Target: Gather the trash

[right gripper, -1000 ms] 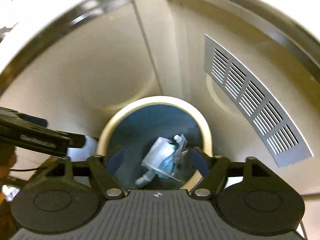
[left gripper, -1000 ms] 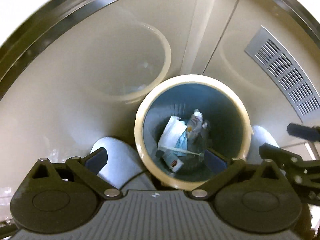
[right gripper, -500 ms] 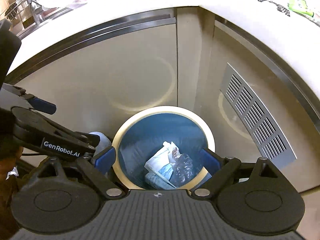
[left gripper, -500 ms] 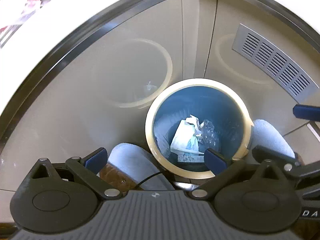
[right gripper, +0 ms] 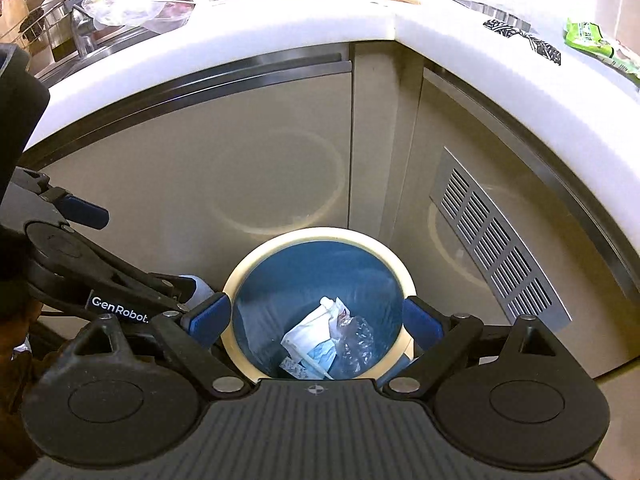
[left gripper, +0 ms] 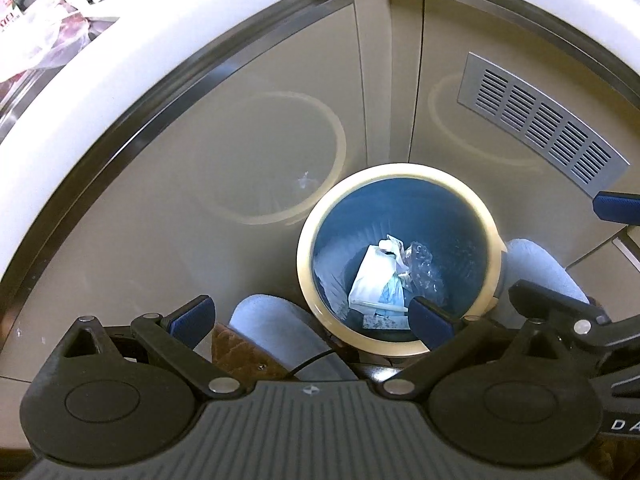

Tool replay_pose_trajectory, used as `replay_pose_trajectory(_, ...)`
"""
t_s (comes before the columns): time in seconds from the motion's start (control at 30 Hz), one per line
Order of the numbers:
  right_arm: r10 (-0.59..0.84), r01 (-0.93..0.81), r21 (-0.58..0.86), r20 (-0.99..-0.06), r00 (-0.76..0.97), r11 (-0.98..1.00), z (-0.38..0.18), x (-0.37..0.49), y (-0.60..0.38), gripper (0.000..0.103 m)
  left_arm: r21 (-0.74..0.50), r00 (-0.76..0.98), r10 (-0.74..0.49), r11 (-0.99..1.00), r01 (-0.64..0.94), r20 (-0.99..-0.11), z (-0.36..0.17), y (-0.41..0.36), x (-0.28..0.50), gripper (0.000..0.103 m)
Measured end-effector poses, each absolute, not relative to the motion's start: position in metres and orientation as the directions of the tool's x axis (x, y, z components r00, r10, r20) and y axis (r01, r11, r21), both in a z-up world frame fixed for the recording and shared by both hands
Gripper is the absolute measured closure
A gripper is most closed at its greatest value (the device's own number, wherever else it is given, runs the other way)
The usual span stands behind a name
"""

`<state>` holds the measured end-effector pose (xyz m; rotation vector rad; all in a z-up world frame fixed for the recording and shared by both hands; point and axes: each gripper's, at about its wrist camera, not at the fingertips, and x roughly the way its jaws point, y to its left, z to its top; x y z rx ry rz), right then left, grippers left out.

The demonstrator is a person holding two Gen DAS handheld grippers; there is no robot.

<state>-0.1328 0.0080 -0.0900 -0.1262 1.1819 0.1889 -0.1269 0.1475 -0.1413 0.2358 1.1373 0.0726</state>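
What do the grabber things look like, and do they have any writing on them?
Both are black plastic with round hubs, ribbed grey bases and blue finger pads. The left gripper says GenRobot in white on its side, and a thin black cable runs beneath it. The right gripper looks alike.

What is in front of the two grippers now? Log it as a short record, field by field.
bin: round blue waste bin with cream rim, on the floor against beige cabinet doors
contents: white paper wrapper, crumpled clear plastic, pale stick
left gripper: jaws open, nothing between them
right gripper: jaws open and empty, above the bin
surroundings: silver vent grille, white countertop
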Motion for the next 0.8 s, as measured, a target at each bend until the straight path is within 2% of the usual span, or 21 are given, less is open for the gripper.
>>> replay_pose_trajectory(0.8,0.080,-0.205,0.008,-0.935,0.345,0.979,-0.0949,-0.1290,0.0074,0.009,0.227,0.398,0.178,0.971,0.079,-0.900,-0.1474,0.1480,-0.1225,0.000)
